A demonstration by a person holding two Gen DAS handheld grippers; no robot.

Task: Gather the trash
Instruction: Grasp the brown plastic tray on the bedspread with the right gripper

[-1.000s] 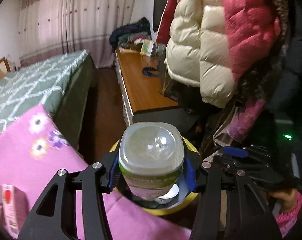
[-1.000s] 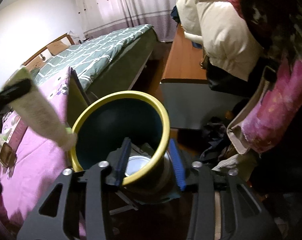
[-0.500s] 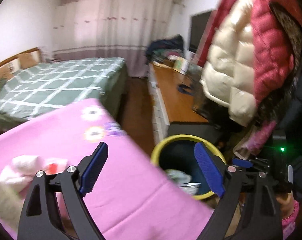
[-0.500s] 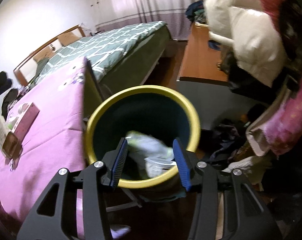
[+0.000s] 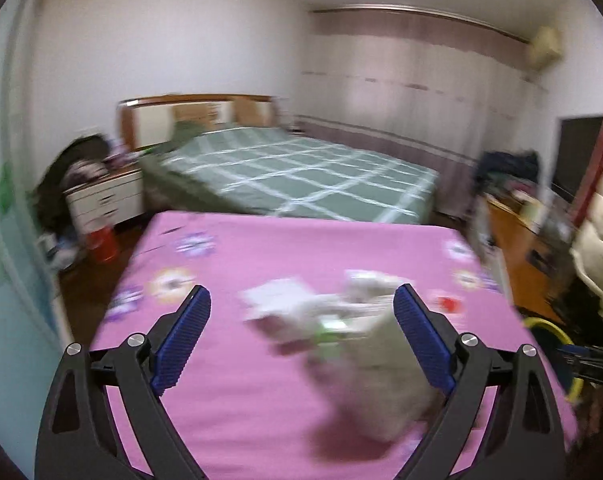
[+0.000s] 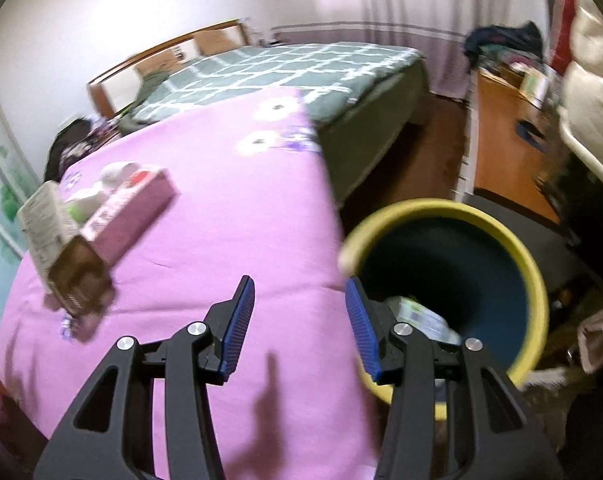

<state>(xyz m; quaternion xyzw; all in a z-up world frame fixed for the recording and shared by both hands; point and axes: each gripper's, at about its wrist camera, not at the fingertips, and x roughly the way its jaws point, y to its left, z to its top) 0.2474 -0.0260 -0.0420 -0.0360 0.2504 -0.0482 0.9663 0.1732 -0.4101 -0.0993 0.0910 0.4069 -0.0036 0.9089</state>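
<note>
My left gripper (image 5: 301, 332) is open and empty above the pink cloth-covered table (image 5: 261, 380). Blurred trash lies ahead of it: a pale carton (image 5: 385, 380) and a pink box (image 5: 297, 304). In the right wrist view the same brown-ended carton (image 6: 57, 248) and pink box (image 6: 129, 208) lie at the table's left. My right gripper (image 6: 299, 328) is open and empty over the table's near edge, with its right finger beside the rim of the yellow-rimmed bin (image 6: 517, 252). The bin holds a plastic container (image 6: 421, 316).
A green checked bed (image 5: 301, 172) stands behind the table. A wooden sideboard (image 6: 505, 160) with clutter runs along the right. Puffy coats (image 6: 593, 80) hang at the far right above the bin. A nightstand (image 5: 105, 196) and a red bucket (image 5: 101, 244) stand at the left.
My left gripper let go of the plastic container into the bin, opened wide and swung left over the table. My right gripper released the bin's rim and shifted left.
</note>
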